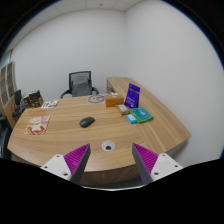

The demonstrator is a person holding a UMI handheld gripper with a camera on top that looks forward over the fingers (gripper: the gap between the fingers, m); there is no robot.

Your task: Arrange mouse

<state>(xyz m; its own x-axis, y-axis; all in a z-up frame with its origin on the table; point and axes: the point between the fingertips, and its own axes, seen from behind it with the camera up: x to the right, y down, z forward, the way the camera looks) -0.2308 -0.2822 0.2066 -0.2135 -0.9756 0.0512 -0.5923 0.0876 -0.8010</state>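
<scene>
A small dark mouse lies on the wooden table, left of its middle and well beyond my fingers. My gripper hovers above the table's near edge, open and empty, its purple pads wide apart. A round white cable grommet sits in the table just ahead, between the fingers.
A black office chair stands behind the table. A purple box stands upright at the right, with a teal book in front of it. Flat packets lie at the left edge. A round item sits at the back.
</scene>
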